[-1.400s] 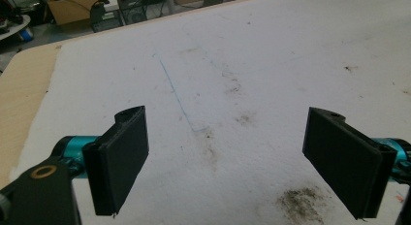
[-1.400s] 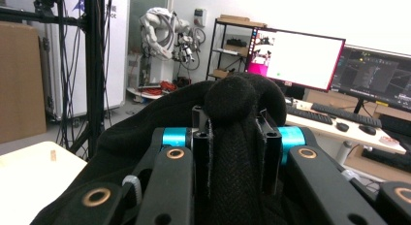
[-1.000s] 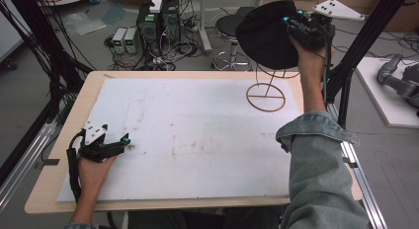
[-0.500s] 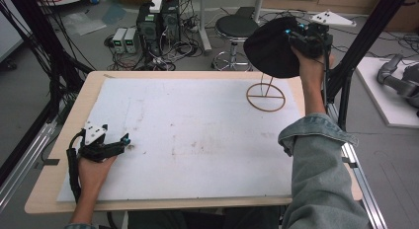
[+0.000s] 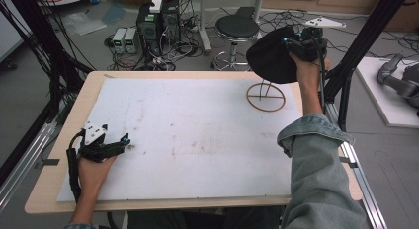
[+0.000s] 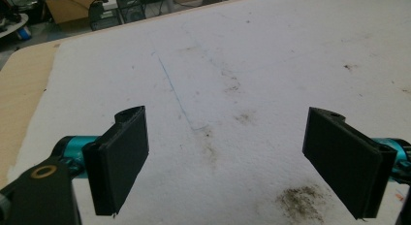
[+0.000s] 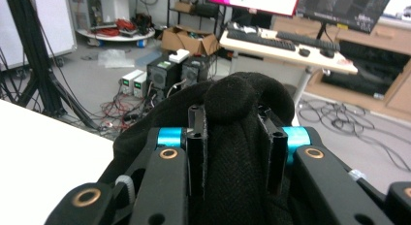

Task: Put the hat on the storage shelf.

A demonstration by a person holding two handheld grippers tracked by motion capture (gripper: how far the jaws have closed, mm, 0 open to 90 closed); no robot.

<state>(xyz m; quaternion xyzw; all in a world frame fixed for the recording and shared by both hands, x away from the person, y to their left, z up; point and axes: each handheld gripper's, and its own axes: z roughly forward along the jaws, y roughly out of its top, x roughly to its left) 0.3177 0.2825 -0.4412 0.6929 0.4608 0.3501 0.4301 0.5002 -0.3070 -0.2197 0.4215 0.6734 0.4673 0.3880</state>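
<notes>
I am pinching the black knitted fabric hat [image 5: 269, 54] in my right gripper [image 5: 302, 41] above the round wooden stand [image 5: 266, 96]; my left gripper [image 5: 121, 142] is resting wide open, empty, on the white foam mat [image 5: 197, 135].

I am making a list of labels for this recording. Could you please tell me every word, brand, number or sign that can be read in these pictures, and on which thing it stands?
No text can be read.
Two monitor screens behind the wooden desk: content too blurred to read.
Two small grey boxes with green displays on the floor: too small to read.
Black knitted hat, right gripper, left gripper: no label visible.
</notes>
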